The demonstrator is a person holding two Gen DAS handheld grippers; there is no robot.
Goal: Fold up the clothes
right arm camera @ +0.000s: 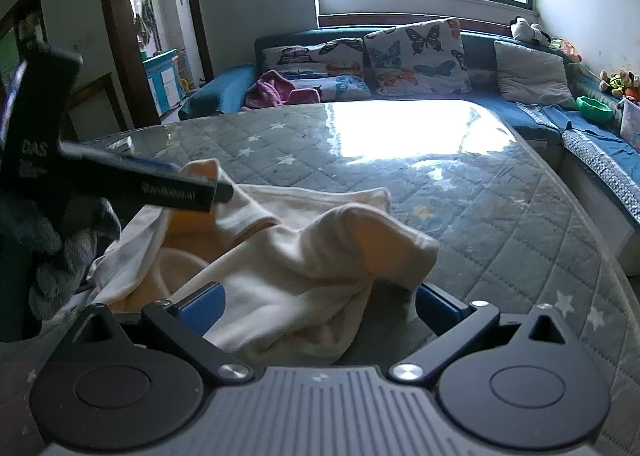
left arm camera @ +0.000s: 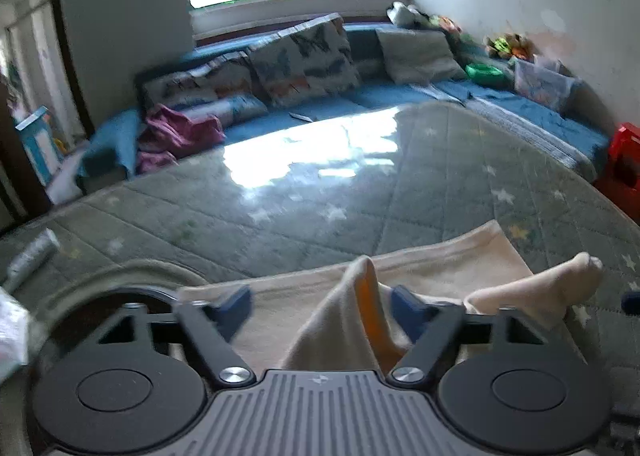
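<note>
A cream garment (right arm camera: 304,256) with an orange inner lining lies bunched on the grey star-quilted mat (right arm camera: 460,192). In the left wrist view a raised fold of the cream garment (left arm camera: 352,316) stands between the blue pads of my left gripper (left arm camera: 324,310), whose jaws are wide apart. A sleeve (left arm camera: 552,284) trails off to the right. In the right wrist view my right gripper (right arm camera: 318,306) is open, with a heap of the cloth lying between its blue pads. The left gripper (right arm camera: 192,192) shows there from the side, over the garment's far left part.
A blue corner sofa (right arm camera: 532,112) with butterfly cushions (right arm camera: 416,56) and a pink garment (right arm camera: 276,90) borders the mat behind. Toys and a green bowl (right arm camera: 594,106) sit on the right. A red box (left arm camera: 624,160) stands at the mat's right edge. A grey roll (left arm camera: 32,256) lies at left.
</note>
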